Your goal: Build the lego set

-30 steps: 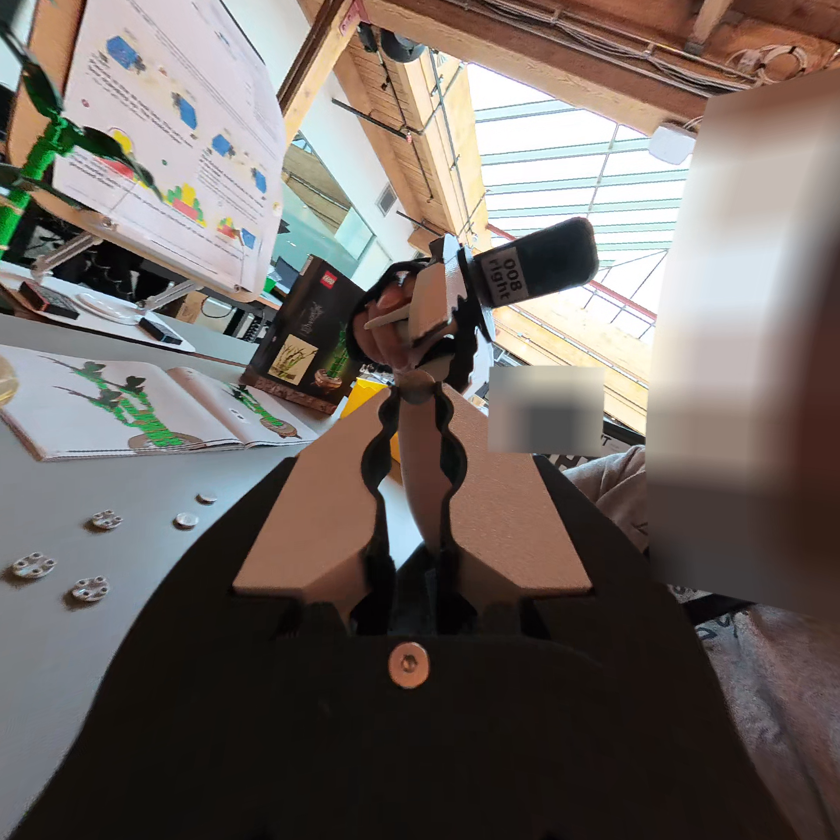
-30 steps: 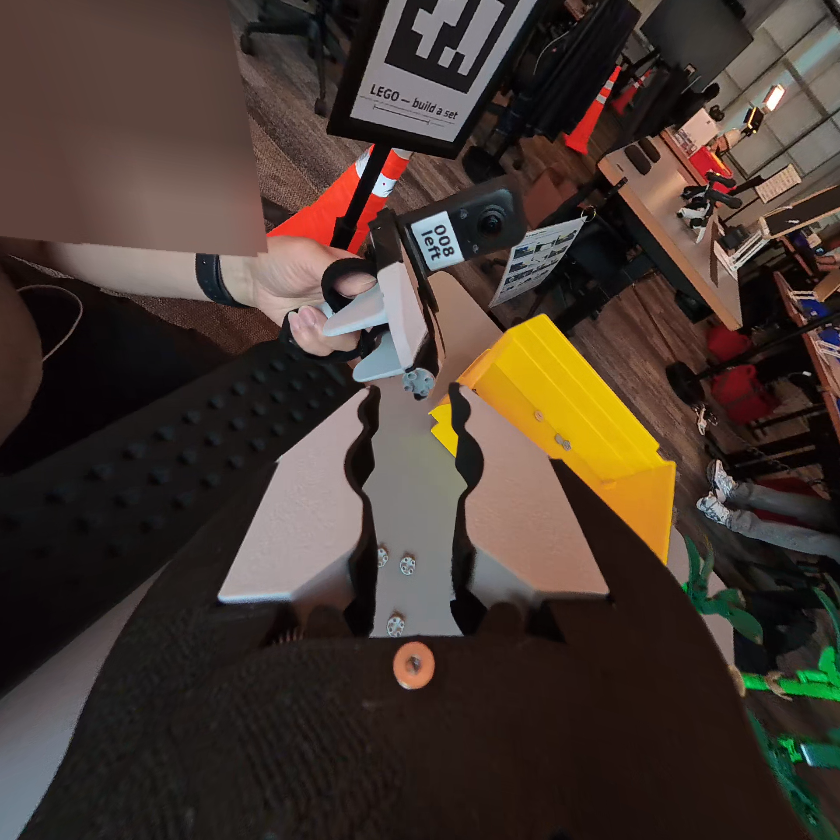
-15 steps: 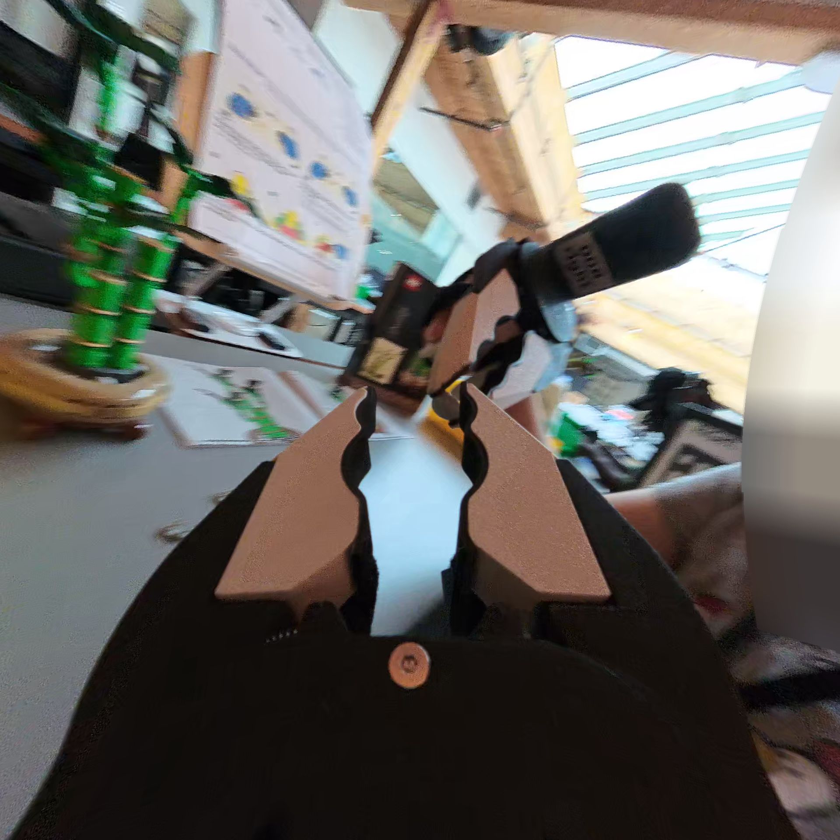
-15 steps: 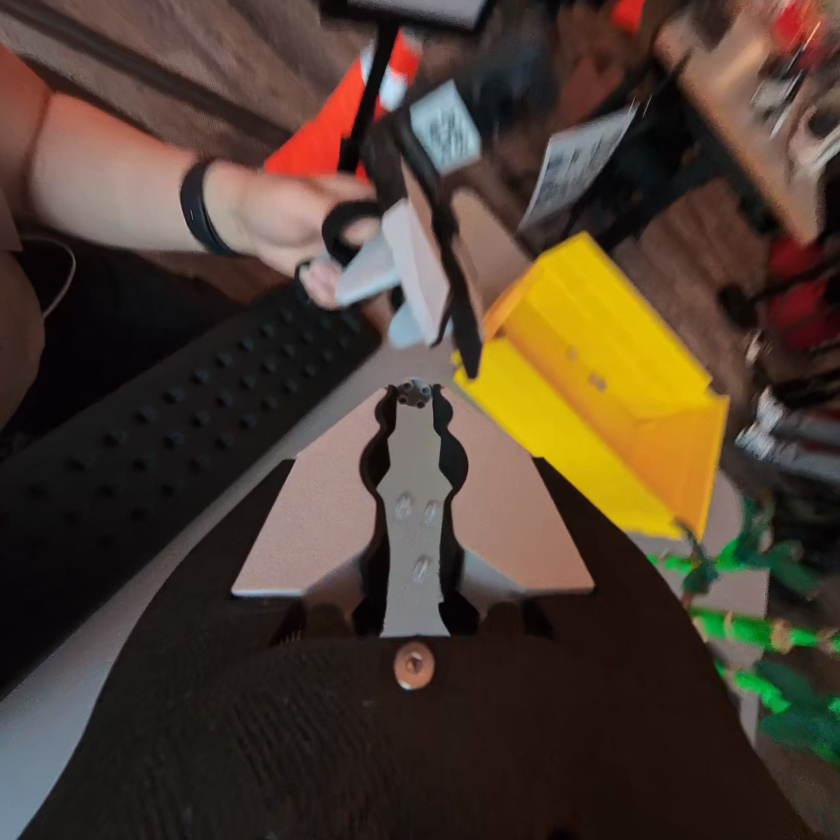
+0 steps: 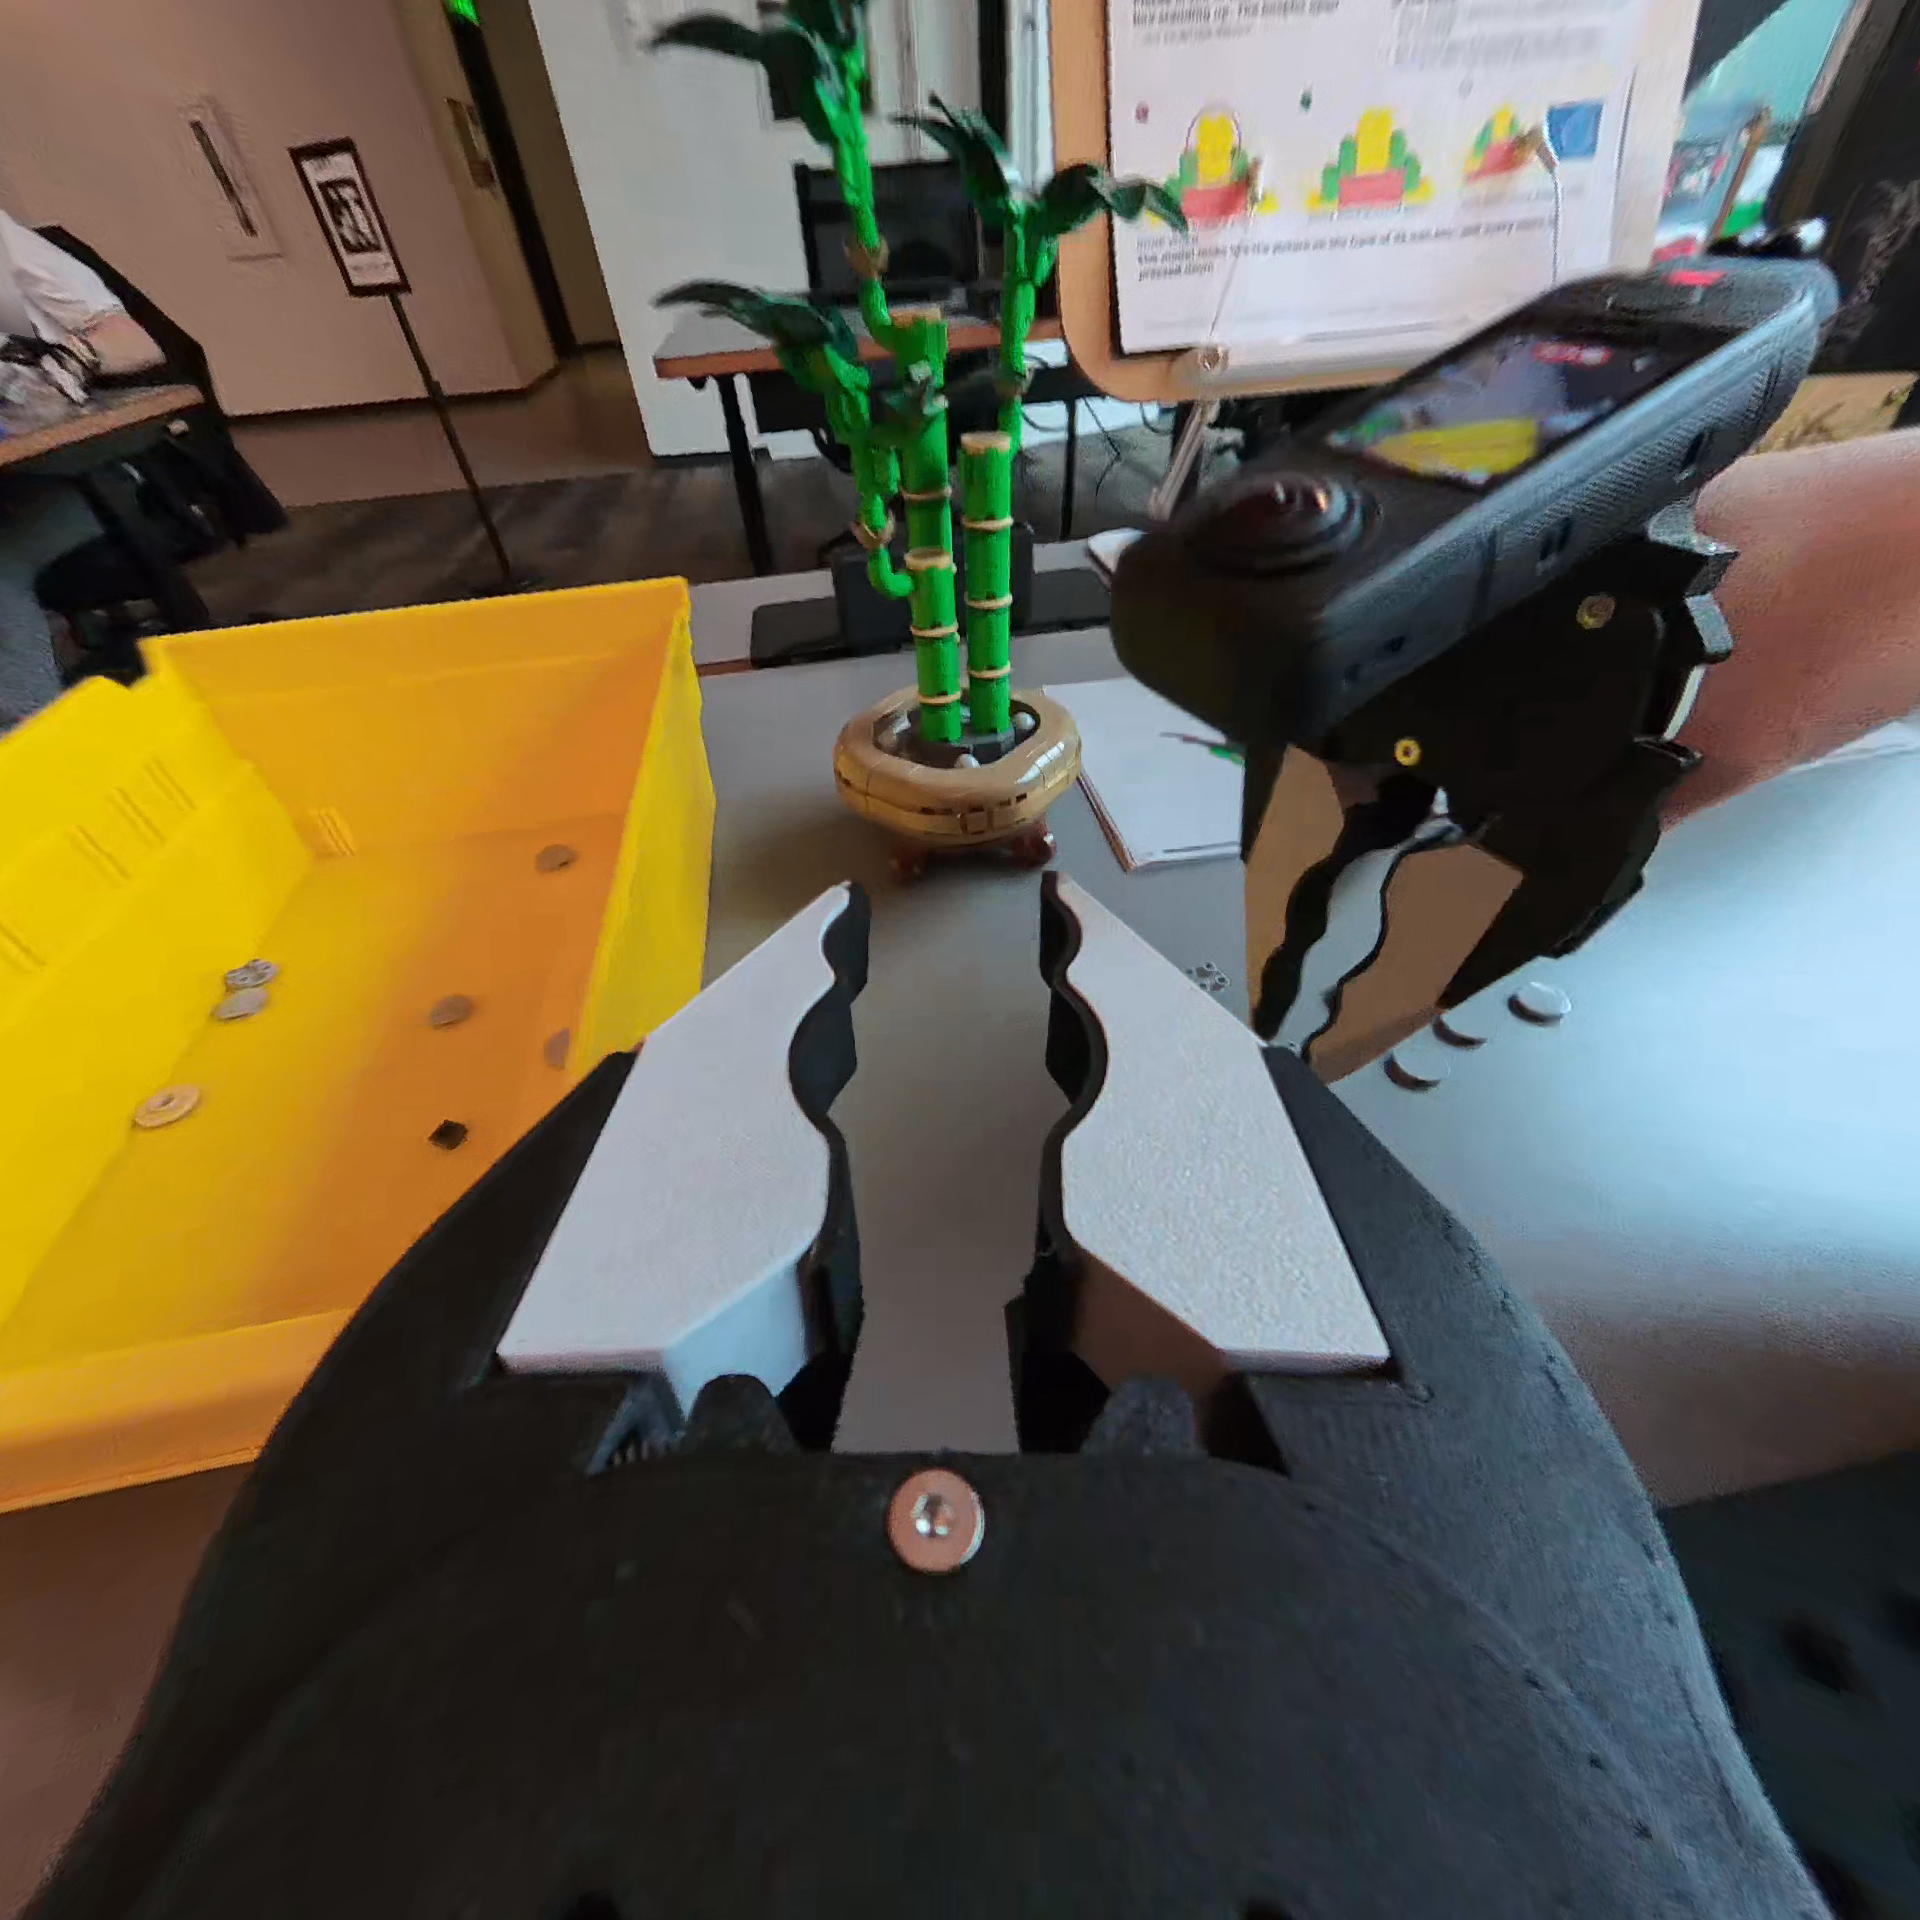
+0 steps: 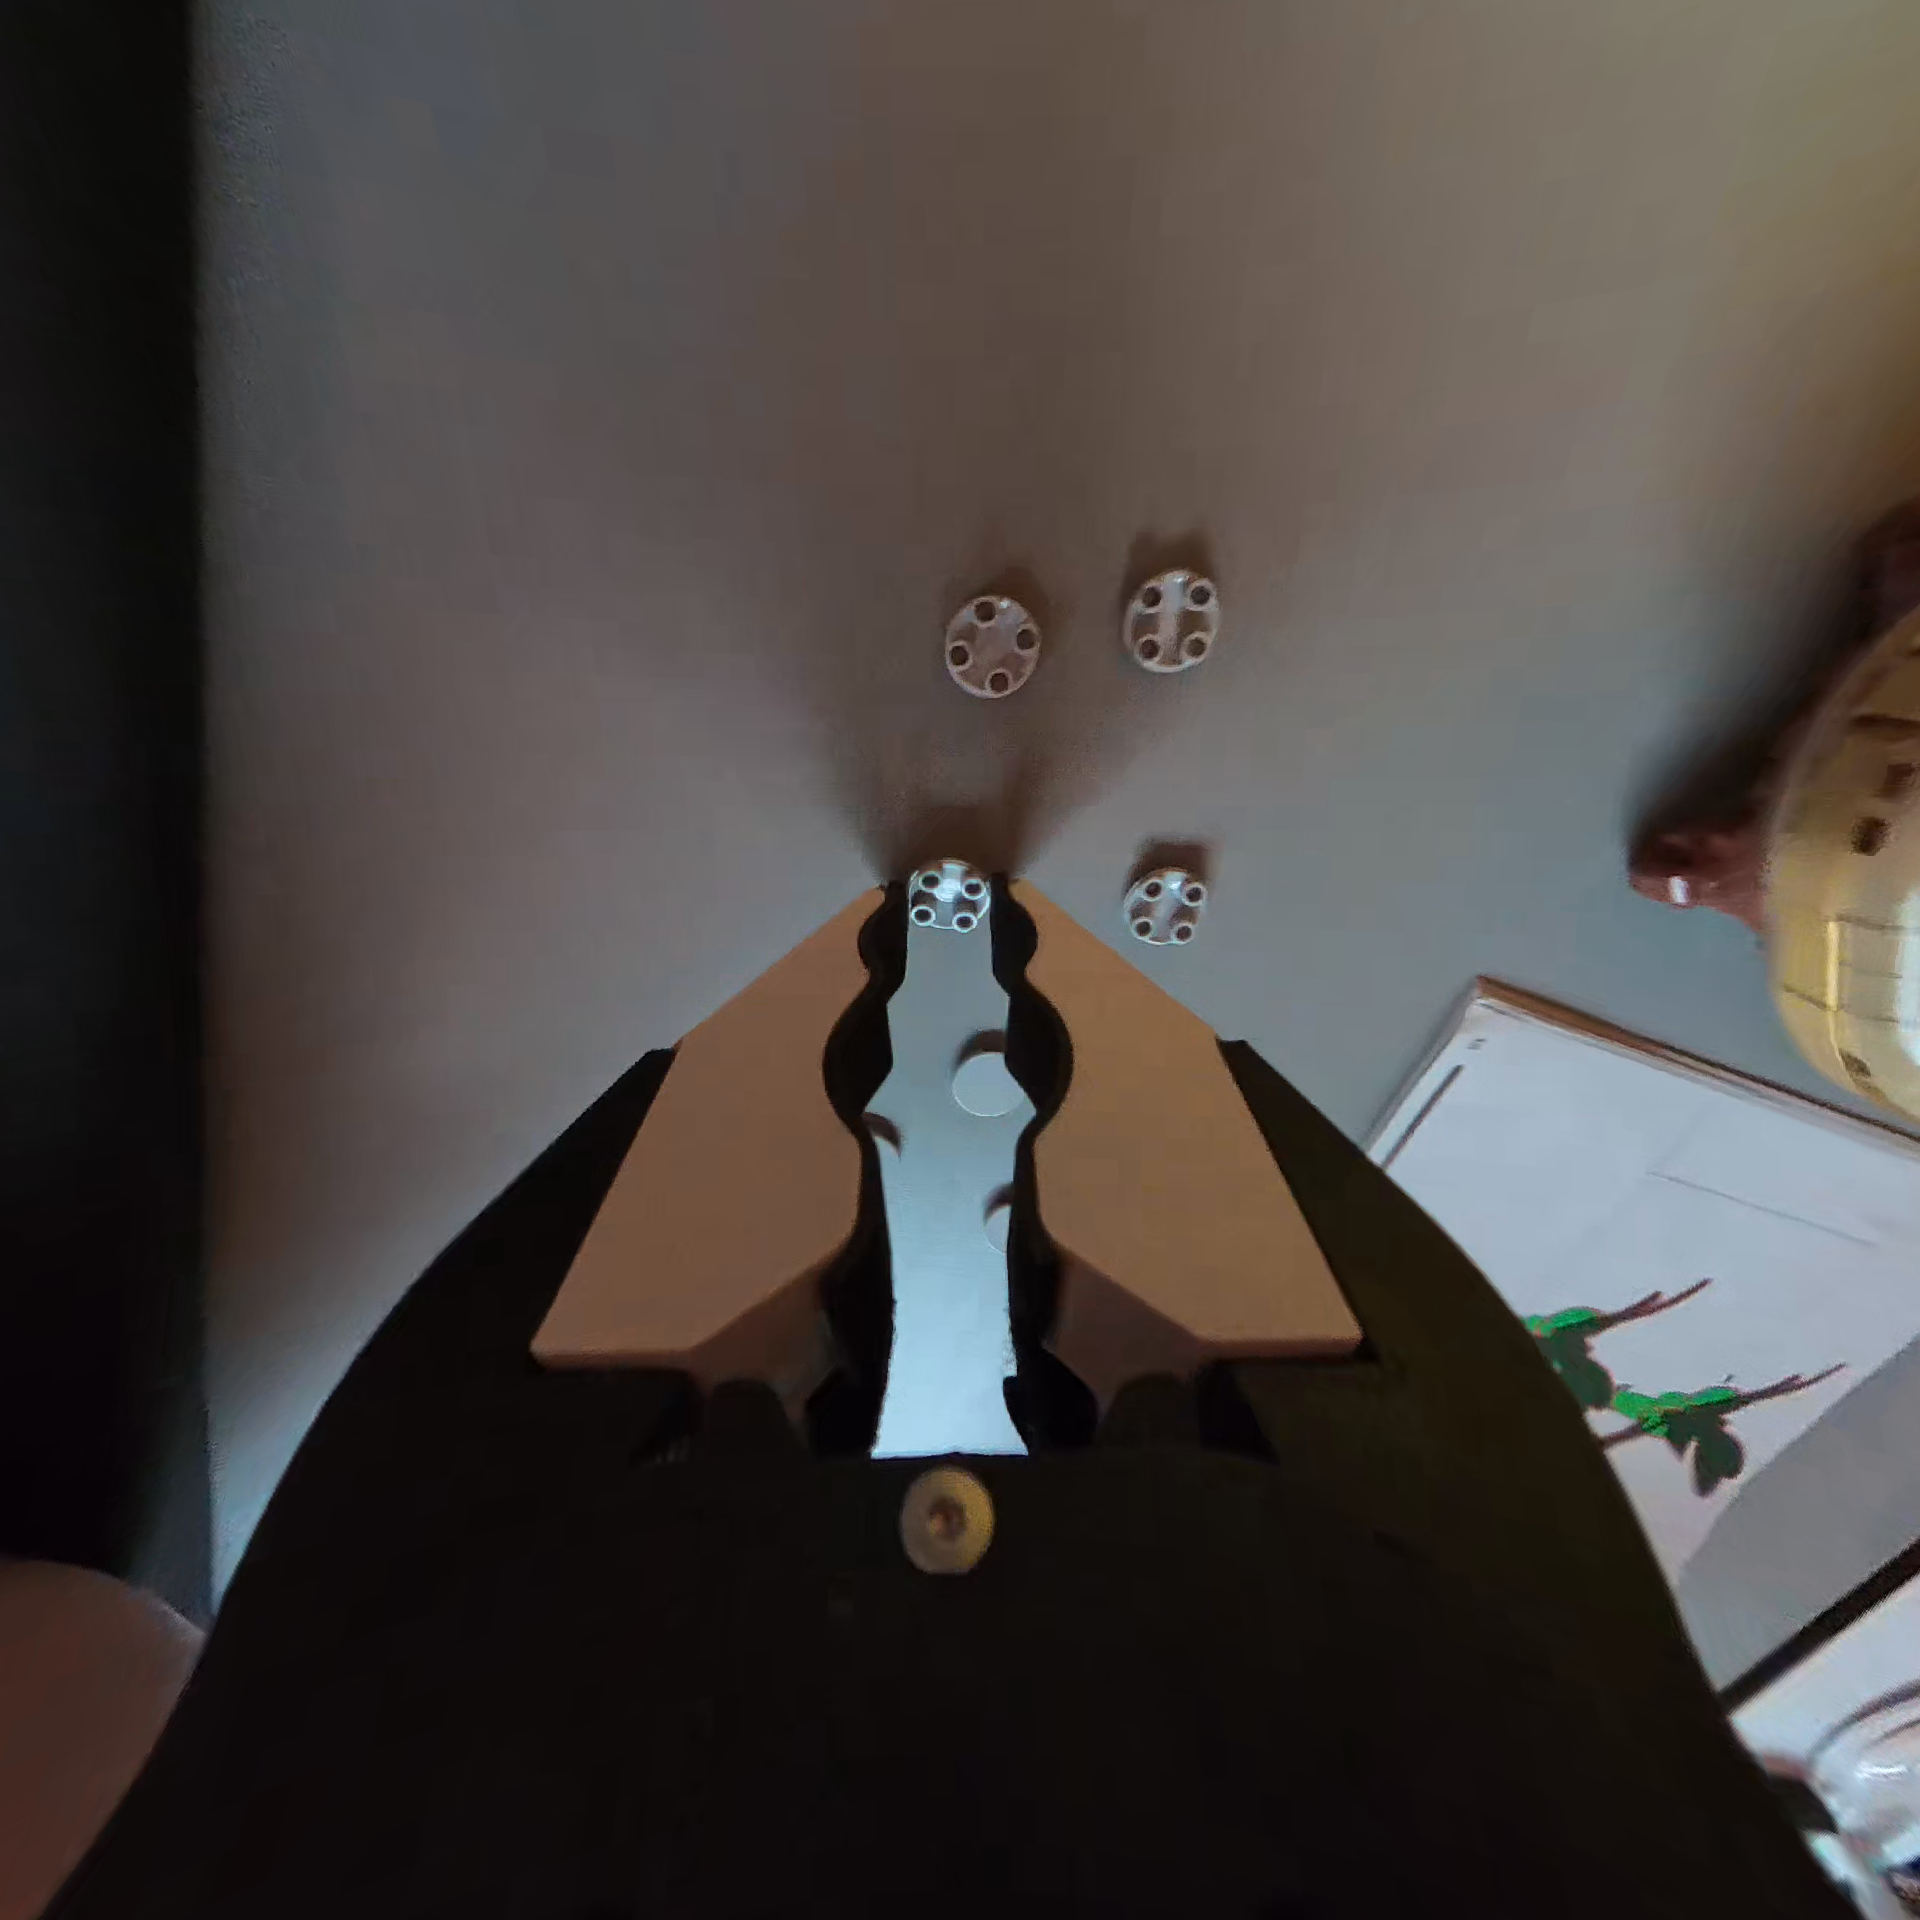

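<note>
My right gripper (image 6: 948, 894) is shut on a small white round plate (image 6: 948, 900), with the tips pointing down, close to the grey table (image 6: 623, 520). Three similar round plates (image 6: 992, 644) lie on the table just beyond and to the right. A smooth round tile (image 6: 987, 1086) lies under the fingers. My left gripper (image 5: 948, 899) is open and empty above the table, facing the green bamboo model (image 5: 956, 582) in its tan pot (image 5: 956, 774). The right gripper (image 5: 1351, 966) also shows in the left wrist view, to the right of the pot.
A yellow bin (image 5: 644, 790) with several small loose pieces stands left of the left gripper. An open instruction booklet (image 6: 1662, 1195) lies at the right, by the pot (image 6: 1860, 883). A board with a printed sheet (image 5: 1351, 166) stands behind the model. My right gripper's tips are some 4 cm from the smooth round tile (image 6: 987, 1086).
The round plate passed from my left gripper's tips to my right gripper. The left opened and swung toward the bamboo model. The right swung down to the table with the plate.
</note>
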Demonstrator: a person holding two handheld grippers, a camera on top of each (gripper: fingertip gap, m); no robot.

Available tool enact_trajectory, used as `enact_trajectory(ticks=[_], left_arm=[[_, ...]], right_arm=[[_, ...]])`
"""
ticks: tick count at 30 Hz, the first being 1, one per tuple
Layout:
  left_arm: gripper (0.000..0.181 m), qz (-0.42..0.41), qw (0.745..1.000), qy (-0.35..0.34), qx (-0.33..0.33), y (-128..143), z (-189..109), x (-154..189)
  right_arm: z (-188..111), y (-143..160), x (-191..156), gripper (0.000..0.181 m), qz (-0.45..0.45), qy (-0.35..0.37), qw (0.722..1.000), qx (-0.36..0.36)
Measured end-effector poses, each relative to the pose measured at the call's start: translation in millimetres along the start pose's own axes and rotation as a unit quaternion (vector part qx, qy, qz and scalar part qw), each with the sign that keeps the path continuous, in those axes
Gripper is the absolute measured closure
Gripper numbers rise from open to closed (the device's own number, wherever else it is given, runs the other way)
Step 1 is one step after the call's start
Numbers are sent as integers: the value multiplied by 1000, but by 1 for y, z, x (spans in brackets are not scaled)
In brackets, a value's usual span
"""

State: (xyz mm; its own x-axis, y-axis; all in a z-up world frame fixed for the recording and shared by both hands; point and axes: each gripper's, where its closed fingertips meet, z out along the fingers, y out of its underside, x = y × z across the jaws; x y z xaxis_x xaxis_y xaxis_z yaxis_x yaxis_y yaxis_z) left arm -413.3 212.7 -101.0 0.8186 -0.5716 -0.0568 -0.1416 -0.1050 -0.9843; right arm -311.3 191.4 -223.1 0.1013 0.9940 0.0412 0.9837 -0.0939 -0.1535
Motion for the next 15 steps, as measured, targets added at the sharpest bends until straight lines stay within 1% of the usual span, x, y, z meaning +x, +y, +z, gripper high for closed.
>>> enact_trajectory(ticks=[1,3,4,8,11,13,15], left_arm=[[148,0,1000,10,-12,3,4,4],[142,-5,999,35,-41,9,11,12],[140,-3,997,49,-52,12,13,16],[139,8,994,70,-89,27,18,21],[136,-18,989,108,-98,33,18,30],[134,-29,988,110,-100,34,17,27],[133,-42,989,113,-87,30,14,26]], right_arm=[[-1,-2,-1,166,8,-1,1000,9],[0,1,-7,165,10,-11,1000,4],[0,-1,-6,166,17,-4,1000,10],[0,0,-6,166,59,-11,998,13],[0,0,-5,166,79,-16,997,15],[0,0,-5,165,82,-16,996,8],[0,0,-5,165,83,-16,996,-4]])
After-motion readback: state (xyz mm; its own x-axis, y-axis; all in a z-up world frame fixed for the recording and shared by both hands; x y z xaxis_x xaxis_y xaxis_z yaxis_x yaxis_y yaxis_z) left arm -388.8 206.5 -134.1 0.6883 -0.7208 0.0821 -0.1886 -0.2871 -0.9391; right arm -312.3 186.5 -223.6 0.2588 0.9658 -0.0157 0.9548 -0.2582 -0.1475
